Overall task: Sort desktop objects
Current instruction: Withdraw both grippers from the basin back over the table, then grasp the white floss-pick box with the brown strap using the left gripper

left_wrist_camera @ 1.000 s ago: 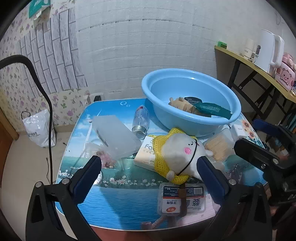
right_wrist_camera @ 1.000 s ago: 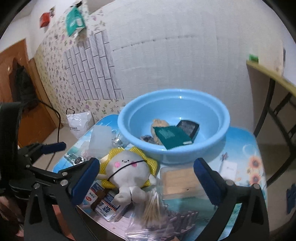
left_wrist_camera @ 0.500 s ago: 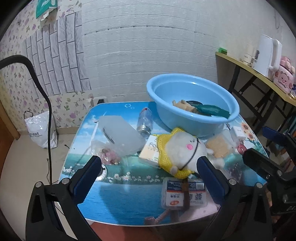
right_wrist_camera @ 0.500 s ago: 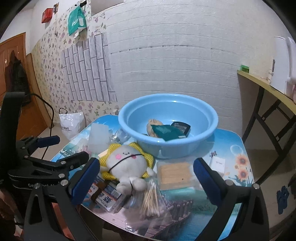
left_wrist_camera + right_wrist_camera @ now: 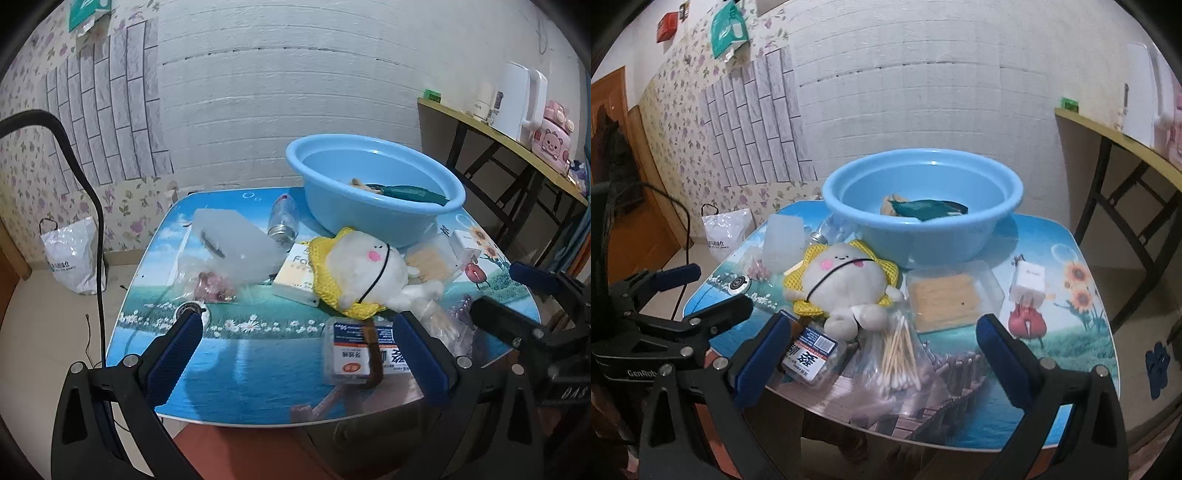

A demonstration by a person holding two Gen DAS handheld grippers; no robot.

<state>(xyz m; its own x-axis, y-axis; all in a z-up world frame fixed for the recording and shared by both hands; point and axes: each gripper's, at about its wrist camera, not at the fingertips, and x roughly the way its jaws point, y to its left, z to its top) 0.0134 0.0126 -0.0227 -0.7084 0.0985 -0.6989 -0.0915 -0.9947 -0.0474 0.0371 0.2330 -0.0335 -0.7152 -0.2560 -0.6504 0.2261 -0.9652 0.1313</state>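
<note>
A crumpled white plastic bag (image 5: 72,254) sits on the pale floor against the floral-papered wall (image 5: 22,122), with a thick black cable (image 5: 83,177) arching beside it. On the long yellow-topped side table with black legs (image 5: 495,127) stand a tall white electric kettle (image 5: 522,101), a pink bear-faced box (image 5: 554,134) and a small green block (image 5: 433,95). A brown wooden door (image 5: 617,155) stands at the far left.

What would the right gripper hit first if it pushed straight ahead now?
Probably the bag of cotton swabs, lying between the open fingers of the right gripper, with the plush toy just beyond; depth is uncertain.
</note>
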